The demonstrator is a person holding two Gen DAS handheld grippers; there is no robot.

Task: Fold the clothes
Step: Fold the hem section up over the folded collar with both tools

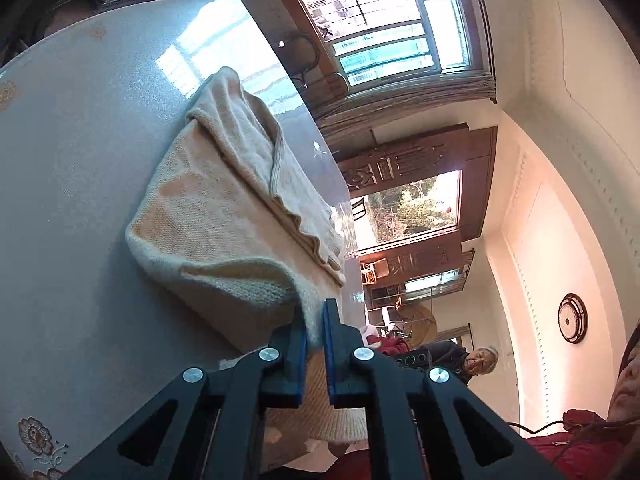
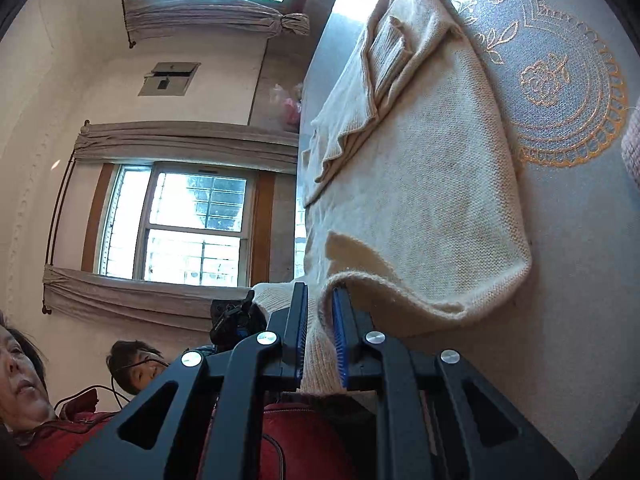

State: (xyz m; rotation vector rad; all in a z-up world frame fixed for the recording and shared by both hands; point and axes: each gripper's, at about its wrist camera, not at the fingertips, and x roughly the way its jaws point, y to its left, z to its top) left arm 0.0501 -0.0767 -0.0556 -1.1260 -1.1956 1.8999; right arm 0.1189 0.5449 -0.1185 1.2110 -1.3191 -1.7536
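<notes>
While the cream sweater (image 1: 224, 208) lies on the gray table (image 1: 80, 168), you hold its near edge with both tools. In your left camera, the left gripper (image 1: 315, 320) sits at about 6 o'clock. Its two blue pads (image 1: 329, 344) are pressed close on a lifted bit of the knit cloth, so the cloth is pinched between them. The rest of the sweater spreads up and away toward 12 o'clock. A folded part with a ribbed edge lies on top of it, on the side toward 1 o'clock. A flower pattern (image 1: 38, 438) is printed on the table at 7 o'clock.

In your right camera, the right gripper (image 2: 320, 312) is also low, near 6 o'clock. Its fingers are squeezed on the sweater's (image 2: 424, 200) near edge, and a strip of cloth runs down between the blue pads (image 2: 340, 340). The edge curls up a little just beside the pads. The big flat part of the sweater reaches toward 12 o'clock, with a folded sleeve (image 2: 384, 60) on top near 12 o'clock. A round gold lace pattern (image 2: 568, 100) shows on the table (image 2: 580, 300) at 2 o'clock, and the sweater's side covers a bit of it. Windows (image 2: 188, 224) with gray curtains are at 9 o'clock, well apart from the table.
</notes>
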